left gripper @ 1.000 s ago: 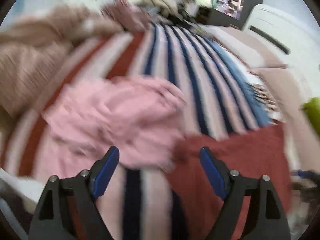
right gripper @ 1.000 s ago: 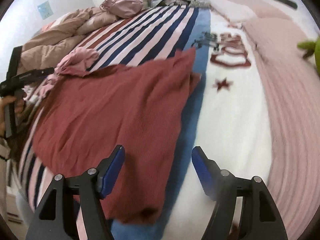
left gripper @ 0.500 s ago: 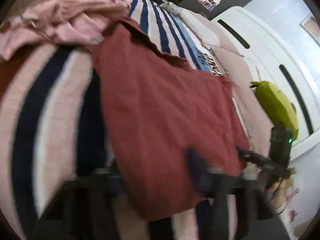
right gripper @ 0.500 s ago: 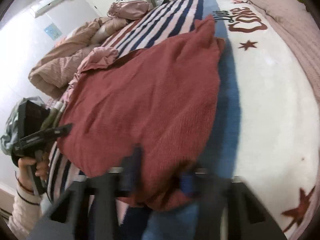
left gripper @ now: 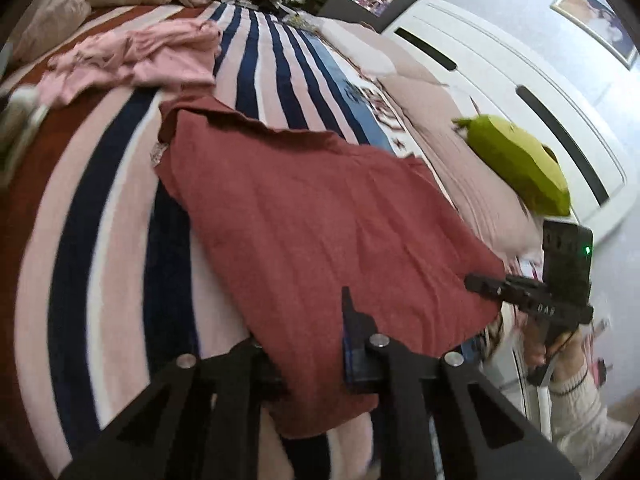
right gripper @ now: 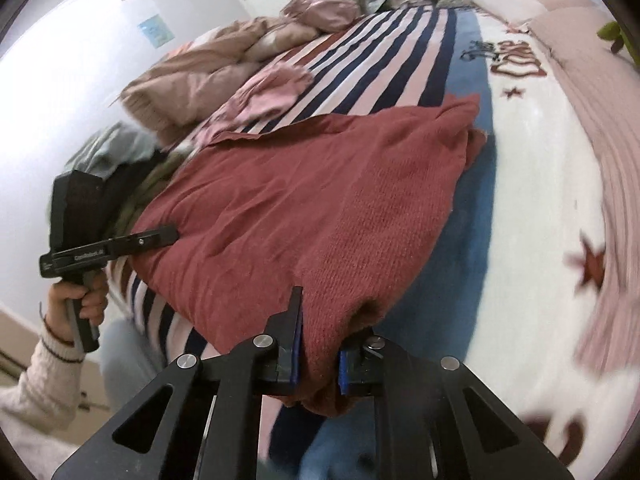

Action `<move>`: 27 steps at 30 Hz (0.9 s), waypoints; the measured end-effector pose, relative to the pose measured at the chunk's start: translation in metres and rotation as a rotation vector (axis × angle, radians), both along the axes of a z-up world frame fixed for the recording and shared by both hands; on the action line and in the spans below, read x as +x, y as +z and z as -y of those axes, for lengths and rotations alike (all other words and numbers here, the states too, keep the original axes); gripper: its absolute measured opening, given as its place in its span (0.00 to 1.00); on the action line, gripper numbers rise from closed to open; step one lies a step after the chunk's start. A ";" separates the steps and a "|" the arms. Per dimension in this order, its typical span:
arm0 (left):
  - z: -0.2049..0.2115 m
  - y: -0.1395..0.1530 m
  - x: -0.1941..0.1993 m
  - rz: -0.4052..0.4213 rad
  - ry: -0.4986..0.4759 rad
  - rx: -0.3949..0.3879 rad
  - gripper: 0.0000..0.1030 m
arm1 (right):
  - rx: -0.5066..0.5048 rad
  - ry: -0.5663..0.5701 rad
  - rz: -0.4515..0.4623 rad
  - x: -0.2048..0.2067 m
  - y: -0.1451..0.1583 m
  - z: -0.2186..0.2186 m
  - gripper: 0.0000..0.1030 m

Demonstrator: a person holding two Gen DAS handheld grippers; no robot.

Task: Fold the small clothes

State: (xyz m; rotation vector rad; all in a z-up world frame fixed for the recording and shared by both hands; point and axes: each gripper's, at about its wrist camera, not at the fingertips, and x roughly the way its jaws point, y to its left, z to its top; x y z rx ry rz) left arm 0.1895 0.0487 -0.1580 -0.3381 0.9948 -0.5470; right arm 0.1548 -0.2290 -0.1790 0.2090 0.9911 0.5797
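While closing on the near hem of the red garment point(right gripper: 320, 216), left hand-held gripper point(left gripper: 308, 364) and right hand-held gripper point(right gripper: 318, 360) pinched cloth. Beyond, spread flat on the bed point(right gripper: 532, 208), unfolded; pink garment point(left gripper: 132, 60) farther off, untouched.

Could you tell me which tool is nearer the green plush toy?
Right. The right tool grips the red garment just below the green plush toy; the left tool is farther along that hem.
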 end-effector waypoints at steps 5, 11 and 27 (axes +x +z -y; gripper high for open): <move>-0.003 -0.014 -0.039 -0.010 -0.040 0.074 0.37 | -0.052 -0.008 -0.002 -0.031 -0.010 0.003 0.15; -0.039 0.009 -0.040 0.084 0.072 0.129 0.63 | -0.143 -0.091 0.091 -0.038 0.008 0.020 0.38; -0.015 -0.005 0.113 0.123 0.136 0.433 0.74 | -0.195 -0.065 0.257 0.038 0.048 -0.026 0.49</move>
